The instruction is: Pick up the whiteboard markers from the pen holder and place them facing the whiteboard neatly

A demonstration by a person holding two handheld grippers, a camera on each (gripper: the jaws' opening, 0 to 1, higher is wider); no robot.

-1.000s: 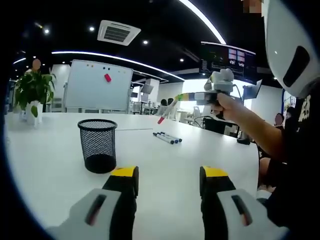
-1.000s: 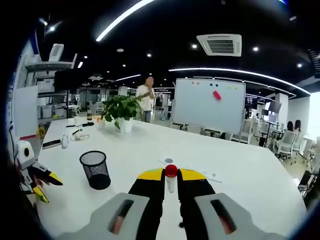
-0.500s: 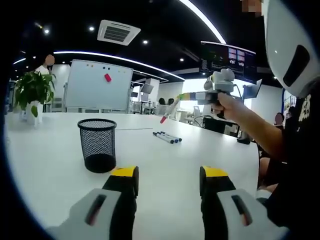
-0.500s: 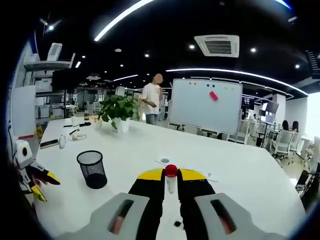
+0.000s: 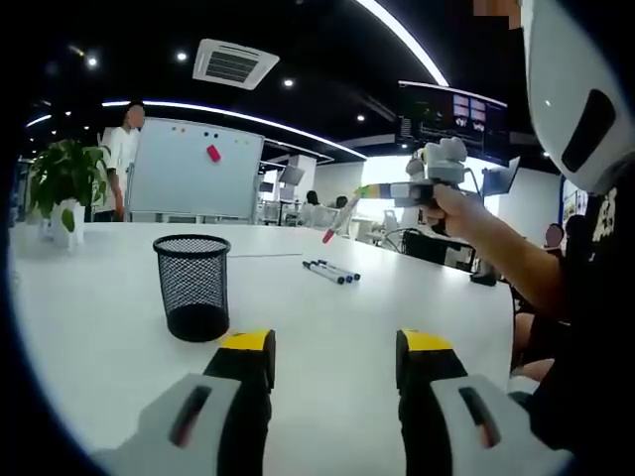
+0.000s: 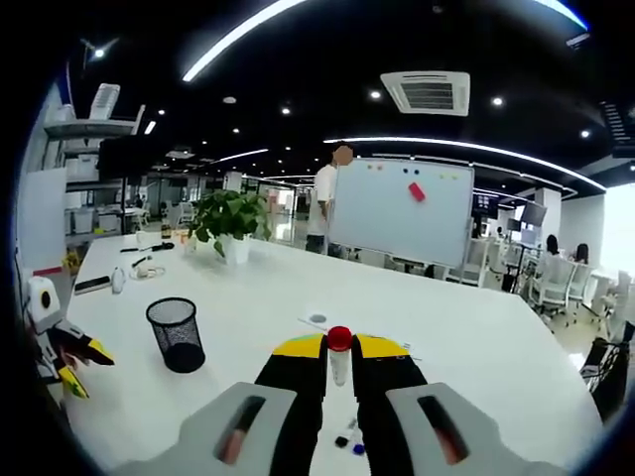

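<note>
Placement step: our right gripper (image 6: 339, 369), clamped on a red-capped marker (image 6: 339, 349), hovers above two laid markers (image 5: 331, 272) beside the mesh pen holder (image 5: 192, 288); next, lowering it alongside. Left gripper (image 5: 335, 359) stands apart, empty.

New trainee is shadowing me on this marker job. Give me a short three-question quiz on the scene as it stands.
1. True or false: the right gripper is shut on a red-capped marker.
2. How many markers lie on the table in the left gripper view?
3. The mesh pen holder is: A) upright, B) tipped over.

Key: 1 true. 2 two. 3 A.
</note>
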